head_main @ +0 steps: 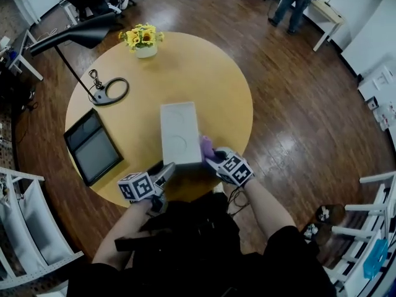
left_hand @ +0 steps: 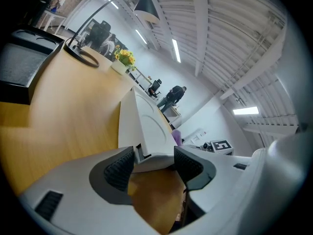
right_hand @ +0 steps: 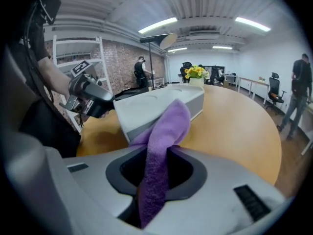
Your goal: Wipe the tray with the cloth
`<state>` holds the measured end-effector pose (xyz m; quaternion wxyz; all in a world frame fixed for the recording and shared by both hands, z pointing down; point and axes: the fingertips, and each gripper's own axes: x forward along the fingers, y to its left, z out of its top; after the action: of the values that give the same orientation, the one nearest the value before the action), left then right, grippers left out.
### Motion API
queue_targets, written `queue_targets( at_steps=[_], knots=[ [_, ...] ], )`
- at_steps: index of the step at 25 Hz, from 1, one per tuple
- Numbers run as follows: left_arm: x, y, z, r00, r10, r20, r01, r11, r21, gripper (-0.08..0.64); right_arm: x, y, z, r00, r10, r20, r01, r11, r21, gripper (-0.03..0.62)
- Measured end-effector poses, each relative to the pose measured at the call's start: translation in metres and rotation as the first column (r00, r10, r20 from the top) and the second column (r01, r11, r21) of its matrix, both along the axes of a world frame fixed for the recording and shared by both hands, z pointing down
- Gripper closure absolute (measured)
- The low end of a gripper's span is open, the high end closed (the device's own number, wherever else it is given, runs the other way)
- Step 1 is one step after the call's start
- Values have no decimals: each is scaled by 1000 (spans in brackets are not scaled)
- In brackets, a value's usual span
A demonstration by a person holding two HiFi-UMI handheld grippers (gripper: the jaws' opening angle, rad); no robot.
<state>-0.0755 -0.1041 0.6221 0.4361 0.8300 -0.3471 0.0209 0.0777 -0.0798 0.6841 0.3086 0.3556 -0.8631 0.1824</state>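
A long white tray (head_main: 179,129) lies on the round wooden table (head_main: 216,85), its near end toward me. My left gripper (head_main: 168,169) is shut on that near end, and in the left gripper view both dark pads (left_hand: 120,168) press the tray's (left_hand: 146,126) edge. My right gripper (head_main: 210,153) is at the tray's near right corner, shut on a purple cloth (head_main: 206,146). In the right gripper view the cloth (right_hand: 164,131) rises from between the jaws and drapes against the tray's (right_hand: 151,104) side. The left gripper (right_hand: 88,99) shows there at the tray's other corner.
A pot of yellow flowers (head_main: 146,42) stands at the table's far side. A black desk lamp (head_main: 80,36) has its ring base (head_main: 111,91) on the left. A black framed panel (head_main: 93,147) lies at the left front. White racks (head_main: 25,228) flank me.
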Motion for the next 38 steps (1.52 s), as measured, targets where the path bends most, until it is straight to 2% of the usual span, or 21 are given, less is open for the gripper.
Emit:
queue_targets(
  at_steps=[3,7,12,15,18,21,23,25,27,29,31,35,38],
  knots=[
    [0,-1,1,1000,5,9,-5,1000,6,331,-3,14,0,998,-24,-52,24,1000,1,505],
    [-2,-1,1,1000,-5,-9,5,1000,10,331,-7,30,0,997,-12,-70,11,1000,-10,505],
    [3,1,0,1000,7,25,-9,999,51,331,-9,44,-8,999,-6,-35,5,999,-43,503],
    [1,2,-1,1000,-10,-9,11,999,43,331,-7,46,-25,999,0,34,2,999,-53,503],
    [-1,2,-5,997,-14,-74,16,999,35,331,-3,33,-65,994,4,110,-4,1000,0,502],
    [-8,0,-10,994,-38,-101,45,997,63,330,-17,7,-99,995,-68,76,61,995,81,501],
    [-8,1,-16,998,-32,-61,39,993,112,330,-34,-15,-109,994,-96,43,90,988,125,501],
    [-2,3,-26,1000,4,5,-5,984,181,330,-51,-43,-115,997,-61,49,54,989,135,500],
    [9,6,-37,995,56,80,-74,967,246,330,-64,-72,-115,997,15,80,-22,996,92,500],
    [20,5,-44,980,102,168,-146,949,279,330,-74,-98,-106,993,85,80,-87,996,21,500],
    [28,0,-45,965,124,229,-186,945,270,328,-84,-121,-97,993,110,35,-109,994,-26,500],
    [33,-8,-31,950,139,280,-199,960,198,328,-99,-159,-81,991,115,-66,-120,989,-81,500],
    [30,-10,-16,917,137,376,-209,965,157,381,-104,-184,-78,987,119,-108,-130,987,-97,500]
  ],
)
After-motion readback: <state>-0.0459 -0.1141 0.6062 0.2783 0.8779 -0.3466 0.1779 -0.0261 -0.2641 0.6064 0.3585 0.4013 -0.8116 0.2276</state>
